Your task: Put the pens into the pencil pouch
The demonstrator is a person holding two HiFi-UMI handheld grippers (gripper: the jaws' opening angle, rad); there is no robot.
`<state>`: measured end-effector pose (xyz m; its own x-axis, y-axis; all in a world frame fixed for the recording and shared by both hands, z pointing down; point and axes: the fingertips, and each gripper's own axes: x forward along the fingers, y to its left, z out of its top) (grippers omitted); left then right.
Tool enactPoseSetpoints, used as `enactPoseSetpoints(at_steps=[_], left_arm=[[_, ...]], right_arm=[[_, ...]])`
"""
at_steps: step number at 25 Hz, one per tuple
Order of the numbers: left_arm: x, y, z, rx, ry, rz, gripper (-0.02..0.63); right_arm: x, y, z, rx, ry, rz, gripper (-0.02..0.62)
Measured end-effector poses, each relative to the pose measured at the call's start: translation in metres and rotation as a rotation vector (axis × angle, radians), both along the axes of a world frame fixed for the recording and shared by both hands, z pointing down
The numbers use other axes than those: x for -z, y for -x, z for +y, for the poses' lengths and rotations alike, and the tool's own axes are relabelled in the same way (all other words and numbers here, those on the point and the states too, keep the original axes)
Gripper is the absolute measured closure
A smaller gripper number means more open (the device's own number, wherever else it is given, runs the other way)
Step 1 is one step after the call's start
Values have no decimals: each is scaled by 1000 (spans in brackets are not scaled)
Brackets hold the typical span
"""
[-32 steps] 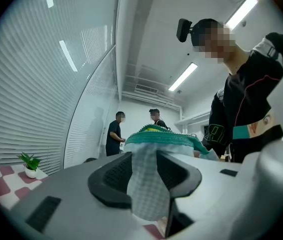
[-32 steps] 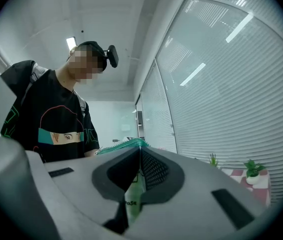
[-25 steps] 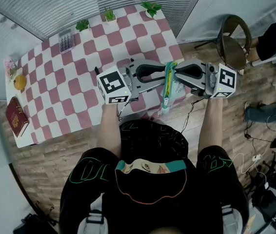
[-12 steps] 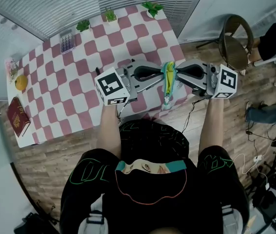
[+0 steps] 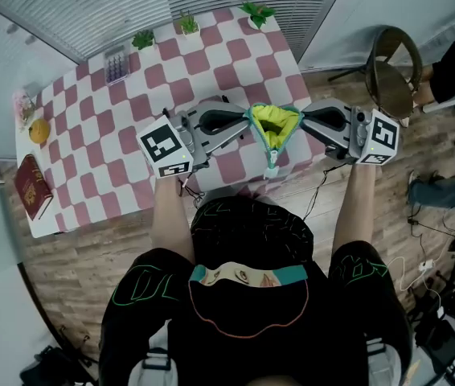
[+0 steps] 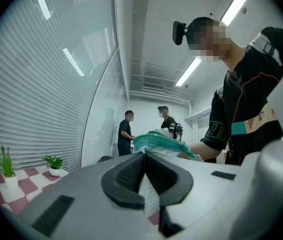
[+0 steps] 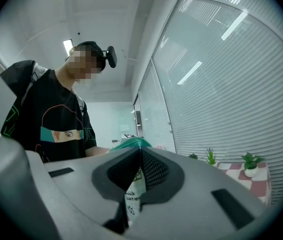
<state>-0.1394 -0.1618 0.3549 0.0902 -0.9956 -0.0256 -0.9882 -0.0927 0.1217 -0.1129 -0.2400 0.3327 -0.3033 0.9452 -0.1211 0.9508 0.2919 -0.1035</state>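
Note:
A teal pencil pouch (image 5: 273, 127) with a yellow lining hangs in the air between my two grippers, over the near edge of the table, its mouth spread wide. My left gripper (image 5: 243, 122) is shut on the pouch's left rim, where its jaws have just closed. In the left gripper view the jaws (image 6: 144, 156) pinch a thin pale edge, with the teal pouch (image 6: 162, 140) just beyond. My right gripper (image 5: 303, 120) is shut on the right rim. In the right gripper view its jaws (image 7: 140, 155) clamp a white printed tag of the pouch (image 7: 130, 143). I cannot make out any pens.
The table (image 5: 91, 135) has a red-and-white checked cloth. On it are small potted plants (image 5: 187, 24) at the back, a purple item (image 5: 115, 64), a yellow fruit (image 5: 38, 129) and a red book (image 5: 30, 186). A chair (image 5: 388, 71) stands at the right. Two people (image 6: 126, 134) stand far off.
The pouch hung as a narrow flat strip; now its mouth is pulled wide and the yellow lining shows. My left gripper has moved left, away from the right one.

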Motion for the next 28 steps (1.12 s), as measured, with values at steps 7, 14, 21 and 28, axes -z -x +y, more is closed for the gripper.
enactPoseSetpoints(at_steps=[7, 14, 21, 28], left_arm=[[-14, 2, 29, 62, 44, 22, 604], [-20, 13, 68, 187, 51, 45, 604], [-24, 23, 114, 327, 60, 53, 604], [-30, 30, 145, 432, 66, 58, 604]], right_arm=[[-33, 11, 13, -26, -21, 124, 586], [-40, 30, 30, -86, -20, 190, 586], [-82, 76, 50, -300, -261, 310, 586], [-123, 109, 81, -391, -437, 420, 581]])
